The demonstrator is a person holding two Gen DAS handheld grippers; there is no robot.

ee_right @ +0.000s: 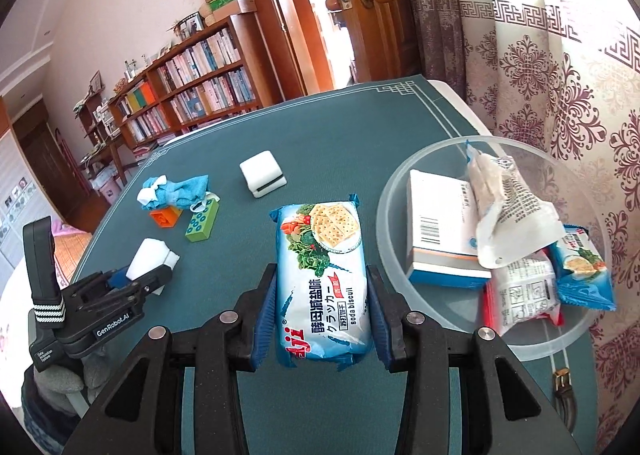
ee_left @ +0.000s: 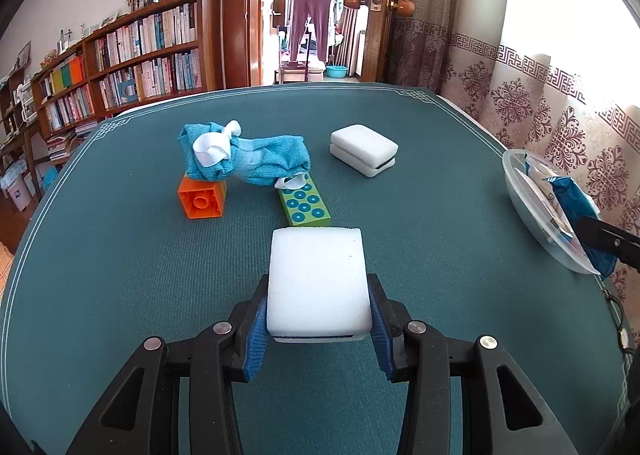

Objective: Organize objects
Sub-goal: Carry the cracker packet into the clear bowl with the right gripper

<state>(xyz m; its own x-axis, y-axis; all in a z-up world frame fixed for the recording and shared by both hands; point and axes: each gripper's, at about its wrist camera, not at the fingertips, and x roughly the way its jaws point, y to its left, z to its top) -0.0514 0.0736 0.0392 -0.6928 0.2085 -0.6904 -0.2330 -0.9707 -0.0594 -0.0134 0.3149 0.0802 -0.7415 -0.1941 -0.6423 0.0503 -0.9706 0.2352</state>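
My left gripper (ee_left: pixel 318 319) is shut on a white sponge (ee_left: pixel 318 283), held above the green table mat. The same gripper (ee_right: pixel 146 275) with its sponge (ee_right: pixel 150 255) shows at the left of the right wrist view. My right gripper (ee_right: pixel 322 319) is shut on a blue soda biscuit packet (ee_right: pixel 322 279), just left of a clear round bowl (ee_right: pixel 576 339). Inside the bowl lie a white box (ee_right: pixel 440 231), a pale pouch (ee_right: pixel 508 211) and more snack packets (ee_right: pixel 584 271). In the left wrist view the bowl (ee_left: pixel 532 207) sits at the right edge.
On the mat lie a second white sponge (ee_left: pixel 363 149), a blue cloth bundle (ee_left: pixel 244 159) resting on an orange block (ee_left: pixel 202 201), and a green studded block (ee_left: pixel 306 205). A bookshelf (ee_left: pixel 132 59) stands beyond the table at left; patterned curtains (ee_left: pixel 560 115) hang at right.
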